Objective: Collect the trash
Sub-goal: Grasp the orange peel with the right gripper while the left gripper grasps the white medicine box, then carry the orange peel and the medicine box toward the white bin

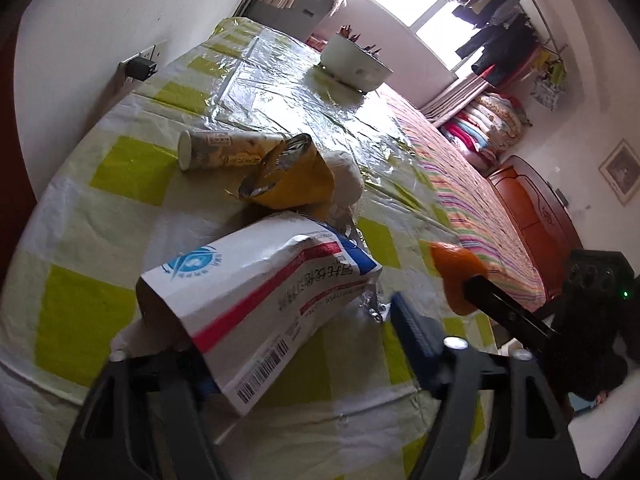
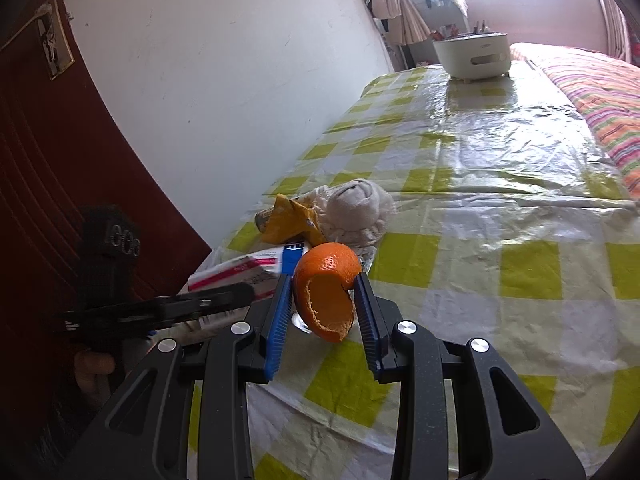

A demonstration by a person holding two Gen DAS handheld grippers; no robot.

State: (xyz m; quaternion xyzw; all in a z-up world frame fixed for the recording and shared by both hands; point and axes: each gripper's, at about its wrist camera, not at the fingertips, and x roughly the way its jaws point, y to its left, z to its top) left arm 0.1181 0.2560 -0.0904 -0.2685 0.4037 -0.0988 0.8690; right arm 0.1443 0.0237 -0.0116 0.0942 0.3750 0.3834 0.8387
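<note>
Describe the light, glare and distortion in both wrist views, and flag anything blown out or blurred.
Left wrist view: the window is blown out white, glare streaks the plastic table cover, and fisheye bends the wall; the white carton between the left gripper fingers looks slightly soft. Right wrist view: the orange peel in the right gripper is sharp, with sheen on the cover and dark, curved edges.

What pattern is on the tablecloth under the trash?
The tablecloth has a yellow-green and white check under a clear plastic sheet; the right wrist view shows it best.
</note>
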